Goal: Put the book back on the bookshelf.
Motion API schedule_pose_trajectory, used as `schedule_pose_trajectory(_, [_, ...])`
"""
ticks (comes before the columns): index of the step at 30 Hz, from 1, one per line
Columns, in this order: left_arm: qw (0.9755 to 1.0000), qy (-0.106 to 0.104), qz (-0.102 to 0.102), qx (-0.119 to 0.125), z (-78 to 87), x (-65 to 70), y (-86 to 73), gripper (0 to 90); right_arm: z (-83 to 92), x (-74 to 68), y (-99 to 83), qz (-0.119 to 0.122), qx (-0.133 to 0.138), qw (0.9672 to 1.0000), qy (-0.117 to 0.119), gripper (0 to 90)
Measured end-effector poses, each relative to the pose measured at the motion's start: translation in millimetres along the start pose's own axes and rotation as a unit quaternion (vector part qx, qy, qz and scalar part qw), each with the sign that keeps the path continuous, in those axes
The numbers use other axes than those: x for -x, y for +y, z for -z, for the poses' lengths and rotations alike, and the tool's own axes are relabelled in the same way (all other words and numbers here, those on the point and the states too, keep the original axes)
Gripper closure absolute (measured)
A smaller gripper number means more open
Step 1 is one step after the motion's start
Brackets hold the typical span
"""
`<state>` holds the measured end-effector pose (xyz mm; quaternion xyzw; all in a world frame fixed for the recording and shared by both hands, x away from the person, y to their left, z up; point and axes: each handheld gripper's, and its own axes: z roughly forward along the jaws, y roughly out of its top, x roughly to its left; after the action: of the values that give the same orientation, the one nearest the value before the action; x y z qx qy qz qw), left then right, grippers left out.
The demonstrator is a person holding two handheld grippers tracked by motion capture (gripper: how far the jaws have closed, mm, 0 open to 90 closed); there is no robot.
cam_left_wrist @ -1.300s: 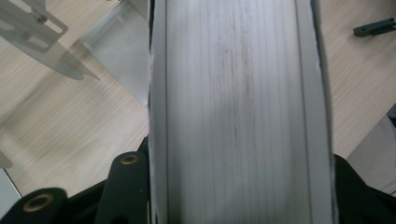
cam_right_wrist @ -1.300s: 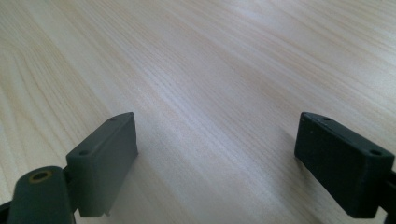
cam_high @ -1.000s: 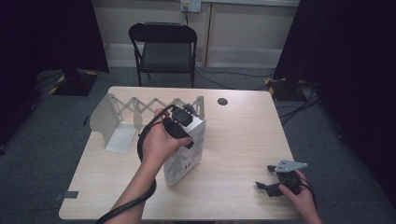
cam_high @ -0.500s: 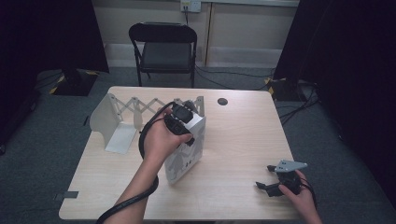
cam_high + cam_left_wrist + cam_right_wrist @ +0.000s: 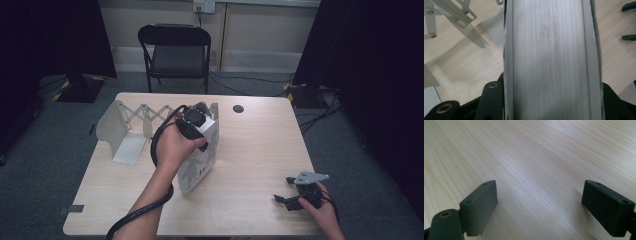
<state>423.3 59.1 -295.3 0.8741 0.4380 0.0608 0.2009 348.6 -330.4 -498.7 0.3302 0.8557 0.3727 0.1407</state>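
Your left claw (image 5: 199,116) is clamped on the top edge of a thick white book (image 5: 200,160) that stands upright near the middle of the desk (image 5: 260,150), just in front of the white folding rack (image 5: 131,125). From above, your hand covers most of the claw, so its jaws are hard to make out there; the cable loops down along your forearm. In the left gripper view the grip is plain: the book's page edges (image 5: 551,60) run straight up the centre, with one black jaw pressed against each cover at the bottom. That close view cuts the book off at top and bottom, and the cover's print cannot be read from above beyond grey shapes on white. To the left of the book you see part of the rack's scissor arms (image 5: 454,17), cut off by the picture's edge.

Your right claw (image 5: 291,192) rests near the desk's front right corner, well apart from the book, with the grey plate on top and your hand partly out of the picture. Its own view shows the two jaws standing wide apart over bare wood (image 5: 531,157), nothing between them.

A small dark disc (image 5: 238,108) lies by the far edge; what it is cannot be told.
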Motion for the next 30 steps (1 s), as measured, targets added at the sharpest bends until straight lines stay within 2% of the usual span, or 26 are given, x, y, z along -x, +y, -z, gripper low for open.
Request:
schedule_pose_trajectory(2, [0.9999, 0.002, 0.011, 0.003, 0.6, -0.9, 0.0, 51.7, 0.0, 0.0, 0.0, 0.000, 0.000, 1.0000, 0.000, 12.7])
schedule_pose_trajectory(5, [1.0000, 0.005, 0.005, 0.000, 2.4, -4.5, 0.2, 51.7, 0.0, 0.0, 0.0, 0.000, 0.000, 1.0000, 0.000, 12.7])
schedule_pose_trajectory(6, [0.9999, 0.005, 0.014, 0.002, 2.3, -5.0, 0.2, 51.7, 0.0, 0.0, 0.0, 0.000, 0.000, 1.0000, 0.000, 12.7])
schedule_pose_trajectory(8, [0.9998, 0.006, 0.020, 0.001, 2.4, -6.7, -0.1, 51.7, 0.0, 0.0, 0.0, 0.000, 0.000, 1.0000, 0.000, 12.6])
schedule_pose_trajectory(9, [0.9999, 0.008, 0.015, -0.001, 2.8, -8.1, 0.0, 51.7, 0.0, 0.0, 0.0, 0.000, 0.000, 1.0000, 0.000, 12.7])
schedule_pose_trajectory(14, [0.9997, 0.011, 0.020, -0.001, 3.0, -10.6, -0.2, 51.7, 0.0, 0.0, 0.0, 0.000, 0.000, 1.0000, 0.000, 12.6])
schedule_pose_trajectory(16, [0.9995, 0.010, 0.029, -0.001, 3.0, -11.6, 0.4, 51.7, 0.0, 0.0, 0.0, 0.000, 0.000, 1.0000, 0.000, 12.6])
schedule_pose_trajectory(17, [0.9996, 0.011, 0.026, -0.001, 2.8, -12.4, 0.8, 51.7, 0.1, 0.0, 0.0, 0.000, 0.000, 1.0000, 0.000, 12.6])
schedule_pose_trajectory(19, [0.9992, 0.011, 0.037, -0.001, 2.3, -12.7, 1.7, 51.7, 0.0, 0.0, 0.0, 0.000, 0.000, 1.0000, 0.000, 12.6])
schedule_pose_trajectory(27, [0.9989, 0.022, 0.043, 0.002, 1.9, -15.5, 7.5, 51.6, 0.1, 0.0, 0.0, 0.000, 0.000, 1.0000, 0.000, 12.7])
schedule_pose_trajectory(30, [0.9984, 0.023, 0.051, 0.007, 1.3, -16.1, 9.2, 51.6, 0.0, 0.0, 0.0, 0.000, 0.000, 1.0000, 0.000, 12.7])
